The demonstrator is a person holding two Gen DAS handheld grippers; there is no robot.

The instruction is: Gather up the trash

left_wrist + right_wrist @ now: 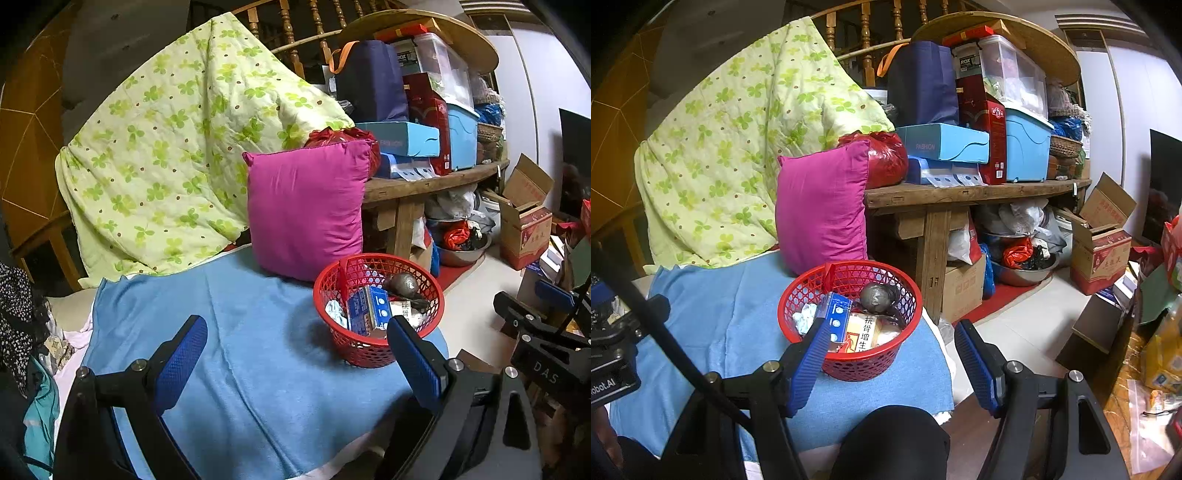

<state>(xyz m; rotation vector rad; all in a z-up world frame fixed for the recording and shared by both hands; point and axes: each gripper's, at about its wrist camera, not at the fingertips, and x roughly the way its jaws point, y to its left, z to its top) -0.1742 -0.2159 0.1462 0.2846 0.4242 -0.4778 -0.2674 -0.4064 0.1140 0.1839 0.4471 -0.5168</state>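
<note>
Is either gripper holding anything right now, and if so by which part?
Nothing is held. The left gripper and right gripper both stand open and empty near the red basket.

Behind the red basket [849, 314] wall, lower halves of the boxes [862, 330] hidden — print only partly legible. Behind the basket, magenta pillow [822, 206] base covered. Beyond the basket, under the desk [960, 192], bowl [1023, 275] contents too jumbled to tell.

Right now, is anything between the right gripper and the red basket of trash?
Nothing visible. The right gripper is open and empty, the red basket sits just ahead on the blue towel, unobstructed.
</note>
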